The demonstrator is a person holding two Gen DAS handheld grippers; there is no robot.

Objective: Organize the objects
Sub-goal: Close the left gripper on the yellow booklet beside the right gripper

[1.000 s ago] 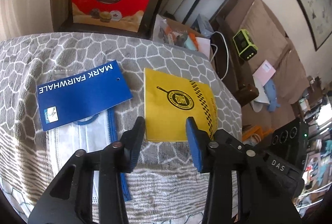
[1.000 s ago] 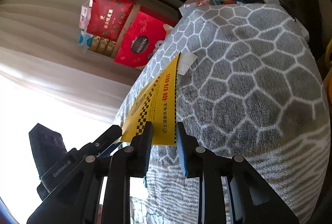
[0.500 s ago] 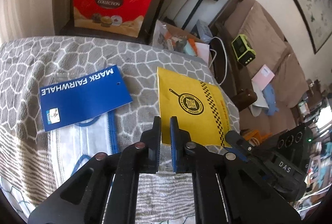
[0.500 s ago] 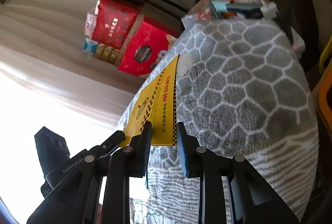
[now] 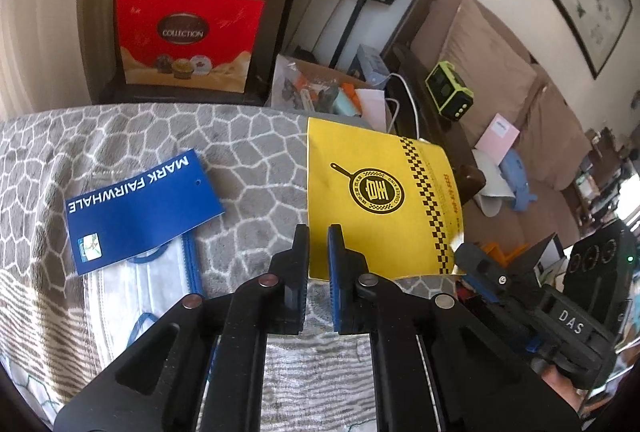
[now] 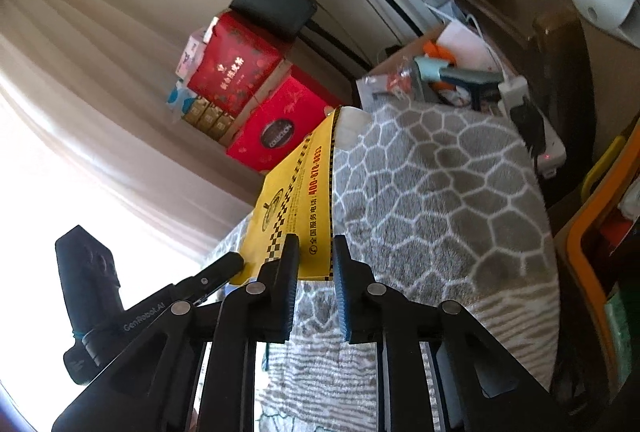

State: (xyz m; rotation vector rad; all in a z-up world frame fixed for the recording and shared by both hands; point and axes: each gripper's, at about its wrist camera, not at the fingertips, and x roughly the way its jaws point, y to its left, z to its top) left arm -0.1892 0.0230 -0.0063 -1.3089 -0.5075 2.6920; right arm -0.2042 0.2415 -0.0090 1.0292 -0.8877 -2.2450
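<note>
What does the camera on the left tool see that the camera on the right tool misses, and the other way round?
Only the left view shows the blue card lying partly over a white face mask, plus the brown sofa. Only the right view shows the pale curtain and bright window light. Both show the yellow sheet lifted off the grey patterned blanket, the red gift box, and the green device. The left tool is shut on the sheet's near edge; the right tool is closing on it.
</note>
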